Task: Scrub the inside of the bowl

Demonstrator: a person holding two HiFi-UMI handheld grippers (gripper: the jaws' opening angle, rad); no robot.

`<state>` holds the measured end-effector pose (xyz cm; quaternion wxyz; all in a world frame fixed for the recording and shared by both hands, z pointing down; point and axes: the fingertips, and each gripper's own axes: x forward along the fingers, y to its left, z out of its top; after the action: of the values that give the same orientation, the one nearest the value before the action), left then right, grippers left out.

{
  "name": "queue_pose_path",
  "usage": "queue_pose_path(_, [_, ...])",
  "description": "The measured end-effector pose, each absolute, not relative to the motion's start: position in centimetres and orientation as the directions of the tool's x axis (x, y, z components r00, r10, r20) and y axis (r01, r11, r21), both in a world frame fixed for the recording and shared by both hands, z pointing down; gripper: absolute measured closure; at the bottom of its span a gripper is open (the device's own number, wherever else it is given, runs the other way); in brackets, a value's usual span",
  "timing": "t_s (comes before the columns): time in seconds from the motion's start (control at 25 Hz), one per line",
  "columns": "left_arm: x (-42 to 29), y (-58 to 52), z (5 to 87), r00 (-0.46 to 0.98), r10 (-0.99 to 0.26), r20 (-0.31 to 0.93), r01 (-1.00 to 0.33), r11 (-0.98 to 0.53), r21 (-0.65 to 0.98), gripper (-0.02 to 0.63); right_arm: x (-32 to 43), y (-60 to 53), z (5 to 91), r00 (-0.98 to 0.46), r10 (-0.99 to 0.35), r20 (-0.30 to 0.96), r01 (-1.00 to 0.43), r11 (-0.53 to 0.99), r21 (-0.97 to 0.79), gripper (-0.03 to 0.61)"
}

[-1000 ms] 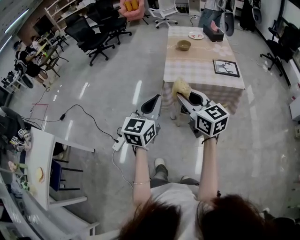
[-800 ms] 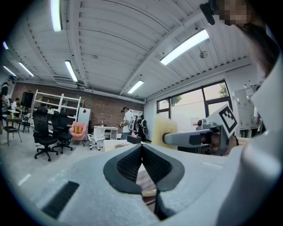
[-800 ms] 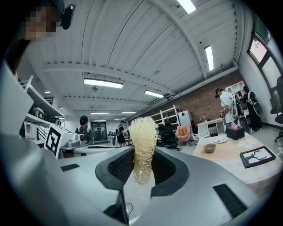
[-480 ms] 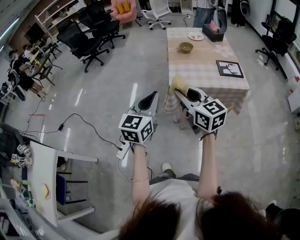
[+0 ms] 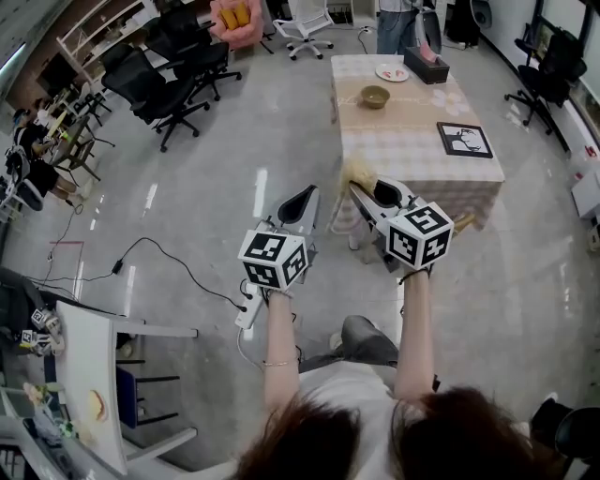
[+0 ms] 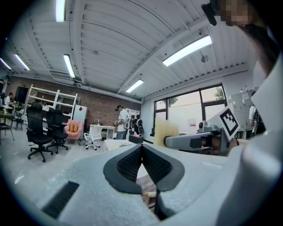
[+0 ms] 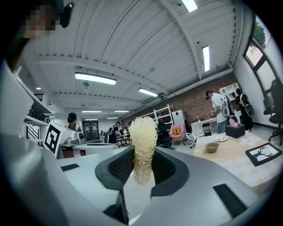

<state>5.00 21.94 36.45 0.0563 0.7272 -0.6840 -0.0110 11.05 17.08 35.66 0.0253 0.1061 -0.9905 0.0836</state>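
Note:
A small brown bowl [image 5: 375, 96] [image 7: 212, 147] stands on the far part of a table [image 5: 412, 150] covered with a checked cloth. Both grippers are held up in the air, well short of the table. My right gripper [image 5: 357, 188] [image 7: 142, 164] is shut on a pale yellow loofah scrubber [image 5: 358, 172] [image 7: 143, 141], which sticks up beyond the jaws. My left gripper [image 5: 304, 196] [image 6: 141, 149] is shut with nothing between its jaws. In the left gripper view the right gripper [image 6: 194, 141] and the scrubber [image 6: 165, 131] show at the right.
On the table are also a plate [image 5: 392, 72], a dark tissue box [image 5: 427, 66] and a framed picture [image 5: 466, 139]. Office chairs [image 5: 155, 89] stand at the far left, a cable and power strip [image 5: 246, 305] lie on the floor. A person [image 5: 398, 23] stands behind the table.
The person holding the grippers has stepped forward, so the table and bowl look a little nearer. Both grippers keep the same pose and the scrubber stays held.

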Motion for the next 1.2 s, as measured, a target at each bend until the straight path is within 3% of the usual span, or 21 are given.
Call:
queue_pose_path(0.6, [-0.2, 8.3, 37.5, 0.223, -0.971, 0.089, -0.965, -0.207, 0.164, 0.603, 5.6, 3.3, 37.1, -0.943, -0.320, 0.093, -0.333, 0.920, -0.206, 0.483])
queue_pose_path(1.04, [-3.6, -0.8, 37.9, 0.308, -0.943, 0.126, -0.927, -0.268, 0.263, 0.603, 1.3, -5.5, 37.9, -0.938, -0.321, 0.131, -0.344, 0.908, -0.237, 0.483])
queue_pose_path(1.2, [-4.6, -2.9, 37.9, 0.312, -0.941, 0.130, -0.934, -0.280, 0.220, 0.603, -0.3, -7.6, 38.1, -0.940, -0.317, 0.130, -0.340, 0.907, -0.248, 0.483])
